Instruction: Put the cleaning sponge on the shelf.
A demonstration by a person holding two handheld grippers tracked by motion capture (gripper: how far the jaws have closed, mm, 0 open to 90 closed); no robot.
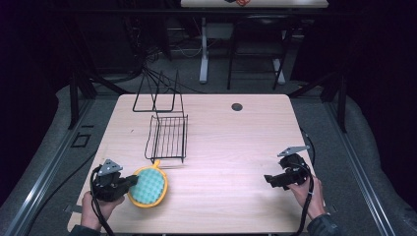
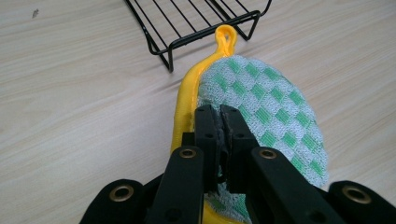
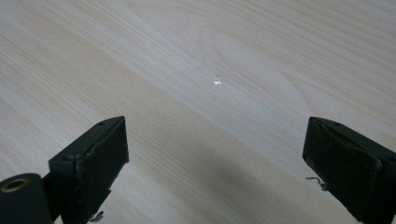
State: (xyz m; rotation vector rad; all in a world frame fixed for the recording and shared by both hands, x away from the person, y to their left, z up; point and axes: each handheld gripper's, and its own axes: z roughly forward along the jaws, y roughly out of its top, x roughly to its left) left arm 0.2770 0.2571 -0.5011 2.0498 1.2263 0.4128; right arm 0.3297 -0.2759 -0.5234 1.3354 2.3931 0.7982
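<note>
A round green-and-white checked cloth pot holder with a yellow border and a yellow hanging loop [image 1: 146, 186] lies on the pale wooden table [image 1: 231, 147], near its front left corner. Its long axis, from the gripped rim to the loop, runs toward roughly 1 o'clock in the high view, and the loop reaches the front edge of a black wire rack [image 1: 167, 137], though contact cannot be confirmed. The left gripper [image 1: 129, 182] sits at the pot holder's 9 o'clock, its jaws pressed together on the near rim, where the checked cloth meets the yellow border; in the left gripper view the pot holder [image 2: 261, 107] extends away from the gripper [image 2: 220, 122] toward 12 o'clock, with the loop and the rack's front rail [image 2: 205, 35] directly beyond. Behind the rack, toward 12 o'clock, stands a second black wire frame [image 1: 156, 93]. The right gripper [image 1: 269, 180] is well apart at the table's front right, at about 3 o'clock from the pot holder, its jaws spread wide over bare wood and holding nothing. The left hand is plainly nearer; any move of the pot holder toward the rack would likely carry it along its own axis, loop leading.
</note>
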